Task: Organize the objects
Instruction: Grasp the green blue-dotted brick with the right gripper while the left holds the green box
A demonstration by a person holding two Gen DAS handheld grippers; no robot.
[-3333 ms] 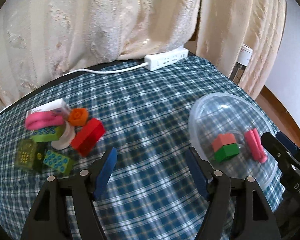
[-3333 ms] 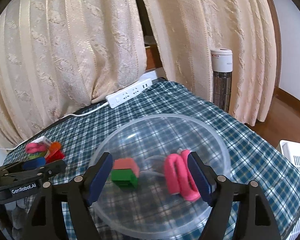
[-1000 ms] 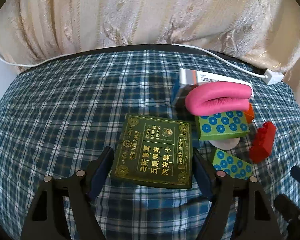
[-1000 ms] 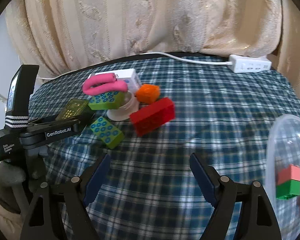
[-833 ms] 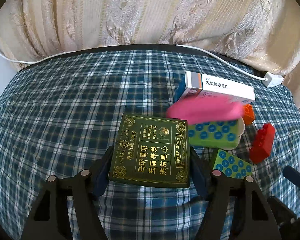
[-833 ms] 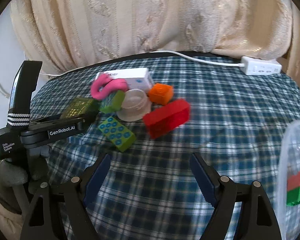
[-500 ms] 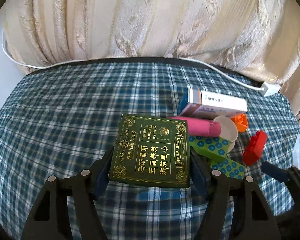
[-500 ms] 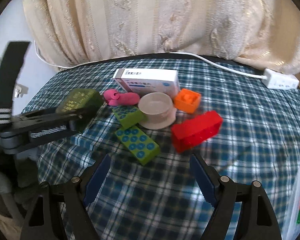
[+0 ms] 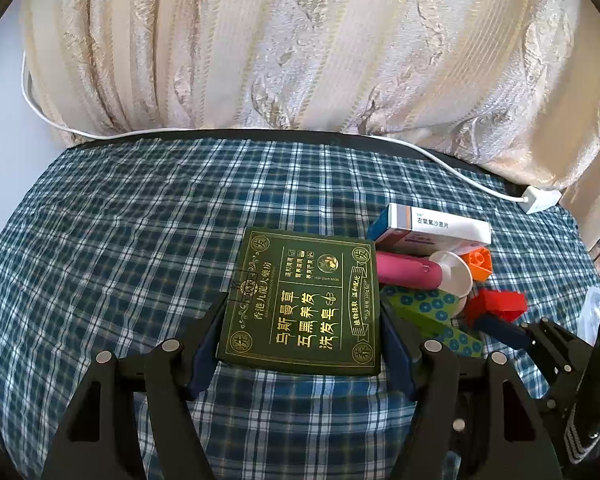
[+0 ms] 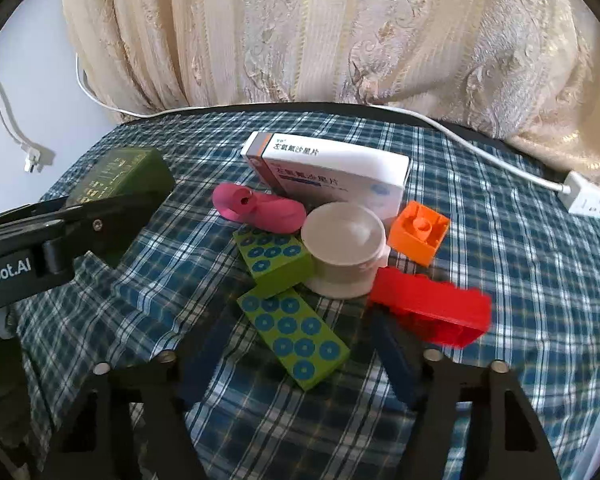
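Note:
My left gripper (image 9: 302, 308) is shut on a dark green box with gold lettering (image 9: 300, 280) and holds it just above the checked cloth. The same box (image 10: 120, 176) shows at the left of the right wrist view. My right gripper (image 10: 298, 328) points down at the toy pile and its jaws are closing. A green brick with blue dots (image 10: 292, 340) lies flat between the blue fingers (image 10: 392, 356), and the pads stand clear of it. A second dotted green brick (image 10: 276, 256) leans on a white cup (image 10: 344, 248).
Around the cup lie a red brick (image 10: 432, 312), an orange brick (image 10: 420, 232), a pink tube-like toy (image 10: 260, 208) and a white medicine box (image 10: 332, 172). A power strip (image 10: 588, 196) sits at the back right. Curtains hang behind the table.
The left gripper has risen a little with the green box. The pink toy has dropped off the green brick onto the cloth. The right gripper moved in over the pile and its jaws narrowed.

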